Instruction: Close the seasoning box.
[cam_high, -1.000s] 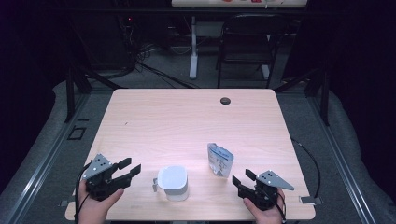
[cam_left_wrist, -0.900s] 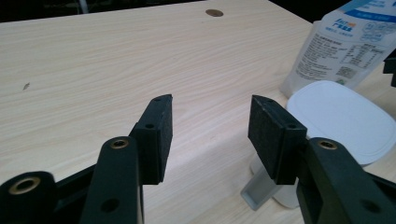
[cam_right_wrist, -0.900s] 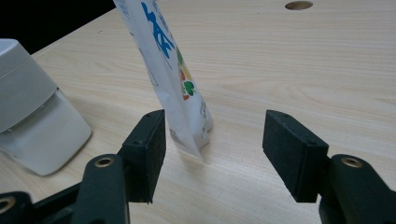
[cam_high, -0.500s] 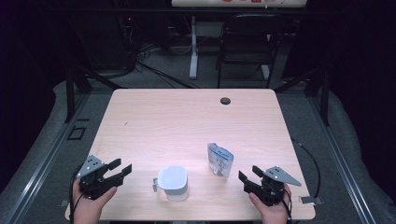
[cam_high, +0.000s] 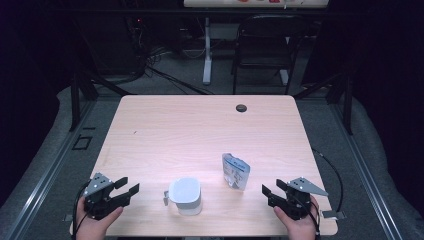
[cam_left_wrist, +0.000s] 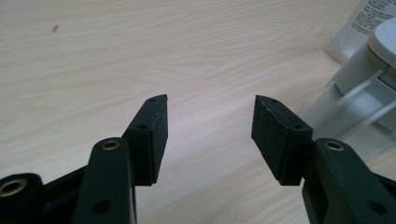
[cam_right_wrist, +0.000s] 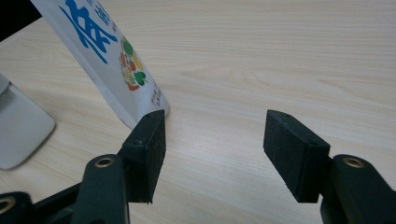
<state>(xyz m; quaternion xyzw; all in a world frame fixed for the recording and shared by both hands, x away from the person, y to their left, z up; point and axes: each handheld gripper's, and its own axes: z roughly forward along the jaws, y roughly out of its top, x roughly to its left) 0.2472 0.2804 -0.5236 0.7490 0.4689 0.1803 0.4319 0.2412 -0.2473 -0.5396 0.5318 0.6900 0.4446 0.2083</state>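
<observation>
A white lidded jug (cam_high: 185, 196) with a small handle stands near the table's front edge, and it appears at the right of the left gripper view (cam_left_wrist: 369, 79). To its right a white and blue pouch (cam_high: 235, 171) stands upright. My left gripper (cam_high: 127, 187) hovers low at the front left, apart from the jug. Its jaws have just been opening and stand wide, with bare wood between them (cam_left_wrist: 210, 121). My right gripper (cam_high: 272, 189) is open at the front right, and the pouch (cam_right_wrist: 102, 51) stands just beyond its left fingertip.
The light wooden table (cam_high: 200, 130) has a black cable hole (cam_high: 241, 107) near its far edge. A black chair (cam_high: 265, 45) and a desk leg stand on the floor beyond it. Cables trail off the table's right side.
My left gripper has sunk and drifted left toward the front corner, and its jaws have spread a little. My right gripper has slid slightly to the right.
</observation>
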